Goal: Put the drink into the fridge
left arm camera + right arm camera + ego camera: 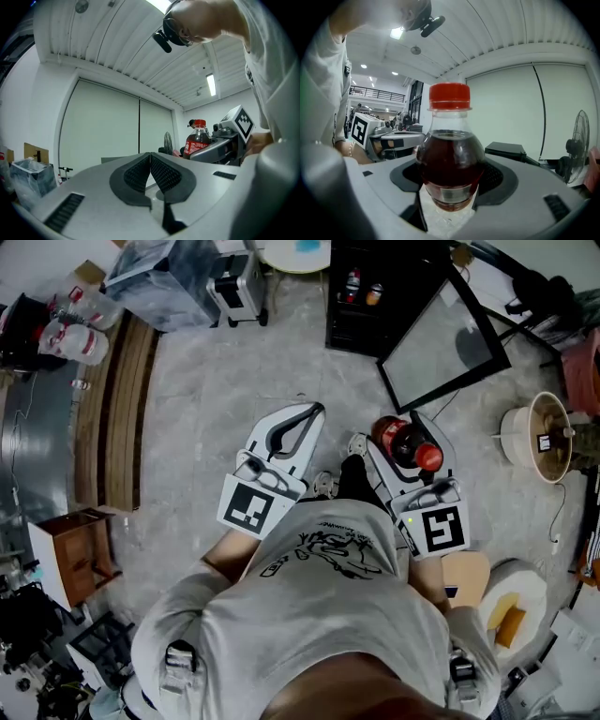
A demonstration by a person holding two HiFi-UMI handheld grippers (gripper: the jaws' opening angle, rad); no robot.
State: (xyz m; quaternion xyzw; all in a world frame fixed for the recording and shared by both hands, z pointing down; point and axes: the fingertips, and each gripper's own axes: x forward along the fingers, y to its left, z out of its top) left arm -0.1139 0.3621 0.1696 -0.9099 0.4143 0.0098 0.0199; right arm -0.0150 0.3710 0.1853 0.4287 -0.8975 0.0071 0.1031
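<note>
The drink is a dark cola bottle (406,438) with a red cap. It stands upright between the pads of my right gripper (397,450), which is shut on its lower body, above the floor. In the right gripper view the bottle (450,159) fills the middle, with both pads of the right gripper (450,190) pressed on its sides. My left gripper (314,412) hangs to the left at about the same height, shut and empty; its pads meet tip to tip in the left gripper view (150,157). The black fridge (361,292) stands ahead, its glass door (445,334) swung open.
Small bottles show on a shelf inside the fridge. A white fan (539,435) stands on the floor to the right. A plastic-wrapped crate (169,277) lies far left, wooden planks (127,409) at the left, a brown box (80,545) beside them, and a white stool (517,607) at the near right.
</note>
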